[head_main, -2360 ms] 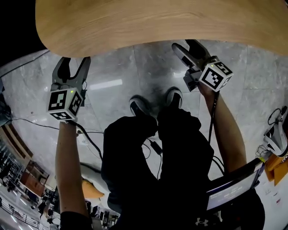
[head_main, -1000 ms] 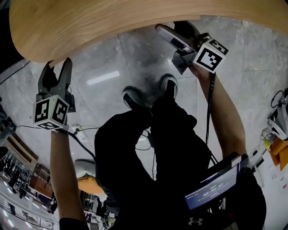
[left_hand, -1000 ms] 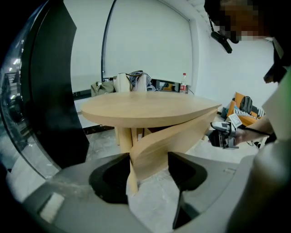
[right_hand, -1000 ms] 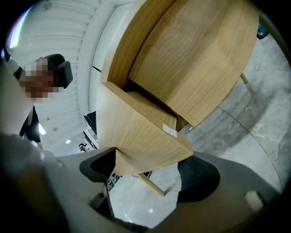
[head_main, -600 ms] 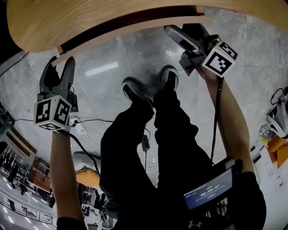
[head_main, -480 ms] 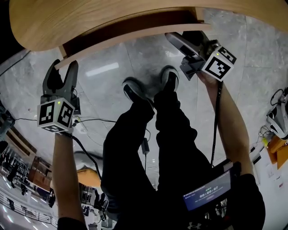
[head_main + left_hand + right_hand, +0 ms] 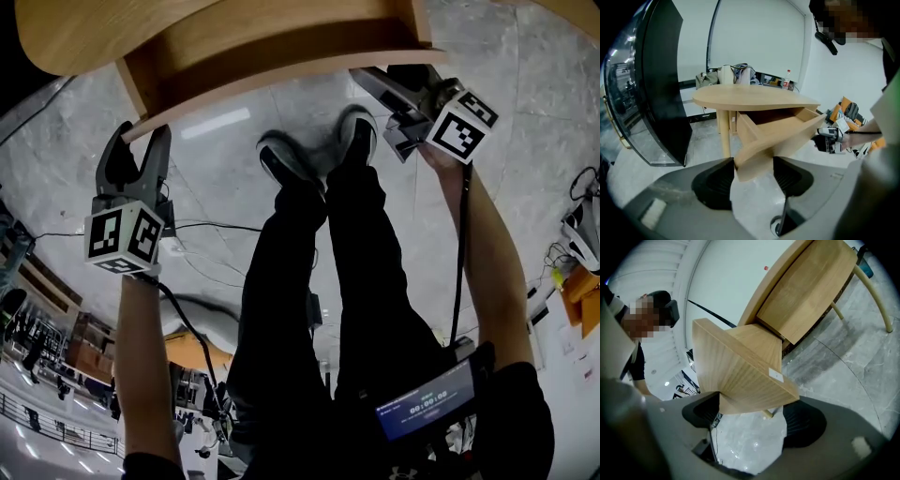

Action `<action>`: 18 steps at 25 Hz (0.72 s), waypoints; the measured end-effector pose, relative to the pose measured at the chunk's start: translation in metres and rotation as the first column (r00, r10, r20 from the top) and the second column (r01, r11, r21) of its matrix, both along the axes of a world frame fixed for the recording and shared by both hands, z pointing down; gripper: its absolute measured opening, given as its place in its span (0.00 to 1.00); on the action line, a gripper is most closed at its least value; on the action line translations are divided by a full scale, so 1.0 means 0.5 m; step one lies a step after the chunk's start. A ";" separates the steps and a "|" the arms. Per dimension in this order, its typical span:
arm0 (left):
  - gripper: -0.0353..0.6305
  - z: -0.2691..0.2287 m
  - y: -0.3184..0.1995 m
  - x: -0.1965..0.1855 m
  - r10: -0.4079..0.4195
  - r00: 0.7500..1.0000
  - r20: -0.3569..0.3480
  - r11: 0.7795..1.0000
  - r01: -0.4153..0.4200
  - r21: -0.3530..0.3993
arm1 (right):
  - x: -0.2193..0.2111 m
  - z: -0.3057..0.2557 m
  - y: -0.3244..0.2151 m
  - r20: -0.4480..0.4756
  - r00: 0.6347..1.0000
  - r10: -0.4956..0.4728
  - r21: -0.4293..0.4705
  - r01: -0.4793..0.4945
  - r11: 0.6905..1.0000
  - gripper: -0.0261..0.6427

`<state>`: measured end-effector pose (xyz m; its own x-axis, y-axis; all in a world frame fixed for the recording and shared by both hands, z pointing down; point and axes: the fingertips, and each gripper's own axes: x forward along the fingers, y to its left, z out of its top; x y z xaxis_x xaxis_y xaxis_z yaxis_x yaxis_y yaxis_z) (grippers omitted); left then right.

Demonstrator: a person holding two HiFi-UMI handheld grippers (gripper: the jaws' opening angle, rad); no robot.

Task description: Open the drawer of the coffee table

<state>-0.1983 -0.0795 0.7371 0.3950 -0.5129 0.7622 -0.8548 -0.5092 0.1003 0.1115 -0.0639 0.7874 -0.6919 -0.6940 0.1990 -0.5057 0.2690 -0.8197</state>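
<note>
The coffee table (image 7: 66,33) has a rounded light-wood top, and its drawer (image 7: 281,52) stands pulled out towards me. My left gripper (image 7: 141,136) is open, its jaws astride the left corner of the drawer front. My right gripper (image 7: 389,80) is open at the right corner of the same panel. In the left gripper view the drawer (image 7: 778,131) juts from under the table top (image 7: 750,96), its near corner between the jaws of the left gripper (image 7: 753,176). In the right gripper view the drawer (image 7: 736,366) fills the gap of the right gripper (image 7: 751,420).
My legs and shoes (image 7: 309,159) stand on the grey marble floor just before the drawer. Cables (image 7: 202,230) trail on the floor at left. A lit screen (image 7: 427,408) hangs at my right hip. A tall black cabinet (image 7: 661,79) stands left of the table.
The drawer has slid out from under the table top towards me, with the right gripper at its right end. The left gripper rose to the drawer's left corner.
</note>
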 end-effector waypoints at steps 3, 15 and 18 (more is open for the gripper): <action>0.46 0.002 0.001 0.000 -0.003 1.000 0.005 1.000 0.003 -0.015 | 0.000 0.004 0.005 -0.003 1.000 -0.004 -0.021 0.004 1.000 0.68; 0.46 0.014 0.064 -0.002 -0.030 1.000 0.009 0.997 0.031 -0.065 | -0.007 0.023 0.062 -0.024 0.999 -0.045 -0.082 0.043 0.996 0.70; 0.46 0.031 0.072 0.005 -0.042 0.999 0.010 0.996 0.042 -0.082 | 0.000 0.037 0.065 -0.034 0.998 -0.045 -0.095 0.041 0.995 0.69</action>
